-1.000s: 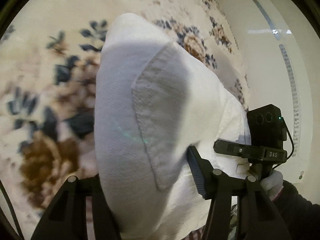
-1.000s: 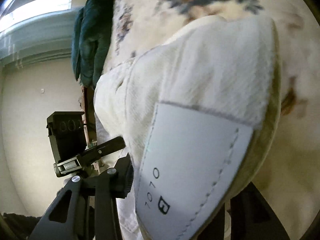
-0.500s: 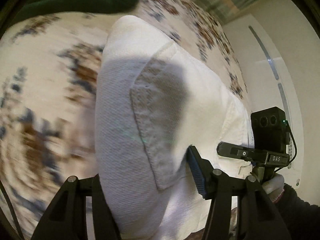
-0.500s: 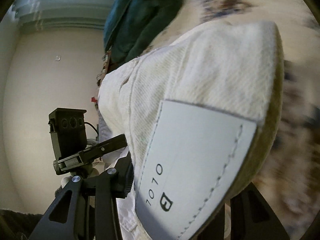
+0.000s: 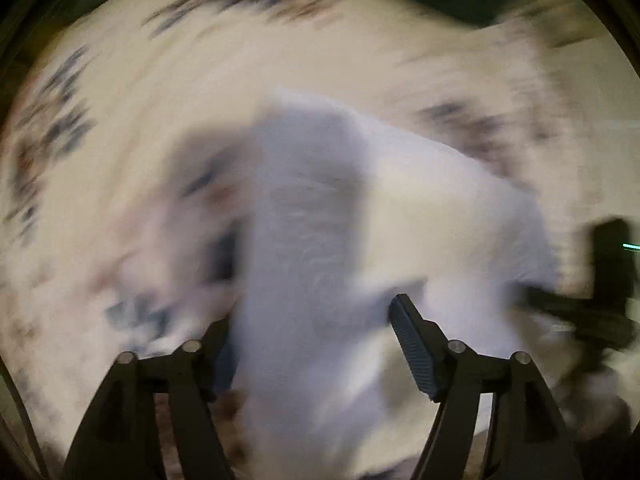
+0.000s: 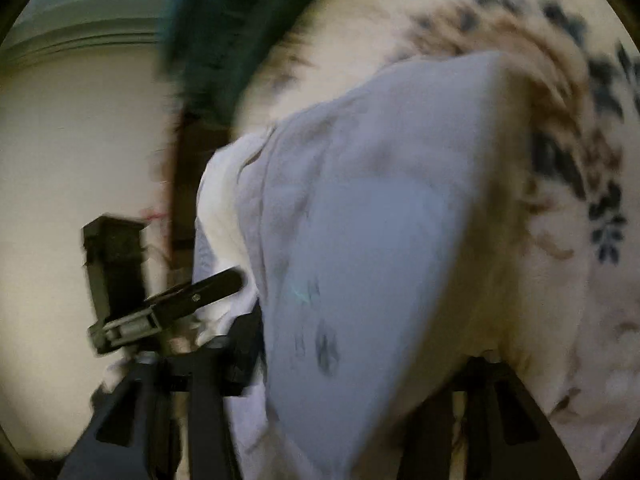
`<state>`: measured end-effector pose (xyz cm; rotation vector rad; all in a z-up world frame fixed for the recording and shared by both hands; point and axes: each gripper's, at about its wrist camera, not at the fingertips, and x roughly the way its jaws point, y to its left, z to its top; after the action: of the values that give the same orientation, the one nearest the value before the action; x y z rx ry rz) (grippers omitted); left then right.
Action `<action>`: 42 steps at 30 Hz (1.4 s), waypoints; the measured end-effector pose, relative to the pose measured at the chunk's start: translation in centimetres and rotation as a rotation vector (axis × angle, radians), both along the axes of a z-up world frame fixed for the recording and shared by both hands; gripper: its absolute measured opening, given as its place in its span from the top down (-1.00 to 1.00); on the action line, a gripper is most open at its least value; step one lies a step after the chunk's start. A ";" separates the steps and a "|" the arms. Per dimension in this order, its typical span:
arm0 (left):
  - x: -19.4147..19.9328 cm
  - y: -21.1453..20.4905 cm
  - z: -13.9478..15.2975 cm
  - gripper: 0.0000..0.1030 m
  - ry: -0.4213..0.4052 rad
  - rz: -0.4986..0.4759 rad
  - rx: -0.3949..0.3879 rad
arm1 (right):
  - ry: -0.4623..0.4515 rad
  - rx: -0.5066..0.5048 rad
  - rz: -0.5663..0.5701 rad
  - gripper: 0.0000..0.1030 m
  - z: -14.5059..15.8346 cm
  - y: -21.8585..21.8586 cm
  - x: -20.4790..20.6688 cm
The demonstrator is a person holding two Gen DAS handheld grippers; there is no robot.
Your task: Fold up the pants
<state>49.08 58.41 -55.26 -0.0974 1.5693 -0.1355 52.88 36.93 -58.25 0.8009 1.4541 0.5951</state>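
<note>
The picture is smeared by fast motion. White folded pants [image 5: 312,200] hang between the fingers of my left gripper [image 5: 314,308], whose jaws are opening; the ridged right pad [image 5: 412,340] shows bare beside the cloth. In the right wrist view the same pants [image 6: 380,200], with a pale label patch [image 6: 360,288], fill my right gripper [image 6: 366,338], whose jaws are also opening; its right finger is hidden behind the fabric. Each view shows the other gripper at the pants' far end, the right one [image 5: 592,312] and the left one [image 6: 160,312].
A cream bedspread [image 5: 120,120] with blue and brown flowers lies under the pants and fills the right of the right wrist view [image 6: 580,160]. A dark teal garment [image 6: 240,20] lies at the bed's far edge. A pale wall [image 6: 80,140] stands beyond.
Both grippers have swept fast across the bed with the pants. The teal garment now shows closer at the top. The pants sag lower between the left fingers and everything is blurred.
</note>
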 end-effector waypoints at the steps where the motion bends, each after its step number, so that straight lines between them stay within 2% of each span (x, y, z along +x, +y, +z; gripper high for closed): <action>1: -0.6 0.2 -0.6 -0.41 -0.003 -0.012 0.060 | -0.003 -0.084 -0.005 -0.84 -0.1 0.2 0.3; 3: -2.0 0.9 -0.6 -0.58 -0.029 0.001 0.083 | -0.036 -0.272 0.023 -0.87 1.0 1.0 -0.3; 4: -2.8 0.9 -0.3 -0.58 -0.045 0.010 0.089 | -0.053 -0.337 0.023 -0.87 1.9 1.4 -0.6; 8: -5.7 -0.5 1.6 -0.59 -0.130 0.022 0.216 | -0.135 -0.590 0.017 -0.87 6.5 3.9 -1.6; 11: -7.3 -1.7 2.5 -0.61 -0.134 0.030 0.261 | -0.186 -0.727 0.010 -0.96 9.0 1.4 -7.1; 13: -7.7 -2.6 3.0 -0.61 -0.141 0.036 0.274 | -0.185 -0.767 0.019 -0.96 9.8 2.7 -8.4; 18: -6.9 -1.0 5.9 -0.61 -0.160 0.067 0.277 | -0.148 -0.812 0.000 -0.96 10.6 2.1 -9.6; 21: -6.9 0.2 10.0 -0.62 -0.203 0.087 0.272 | -0.164 -0.869 -0.005 -0.96 13.2 1.8 -10.8; 24: -8.9 0.1 15.5 -0.62 -0.242 0.095 0.265 | -0.189 -0.895 -0.036 -0.96 18.1 1.1 -12.7; 26: -10.5 -0.2 19.9 -0.62 -0.284 0.085 0.259 | -0.219 -0.931 -0.053 -0.96 22.0 0.7 -14.2; 31: -15.1 -1.4 31.0 -0.66 -0.398 0.052 0.248 | -0.295 -0.932 -0.094 -0.96 33.7 0.1 -19.1; 34: -17.9 -2.2 36.7 -0.70 -0.458 0.041 0.241 | -0.374 -0.941 -0.090 -0.96 40.6 0.1 -22.4; 35: -18.7 -2.4 38.2 -0.71 -0.478 0.038 0.242 | -0.406 -0.940 -0.095 -0.96 43.2 0.1 -23.7; 39: -21.9 -3.3 43.9 -0.74 -0.558 0.035 0.250 | -0.464 -0.927 -0.119 -0.96 50.5 -0.2 -27.6; 42: -24.1 -3.7 47.3 -0.76 -0.588 0.048 0.261 | -0.480 -0.919 -0.128 -0.96 54.3 -0.4 -30.0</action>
<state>24.95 54.67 -7.92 0.1038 0.9847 0.0770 22.91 36.57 -3.99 0.0079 1.0442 -0.0250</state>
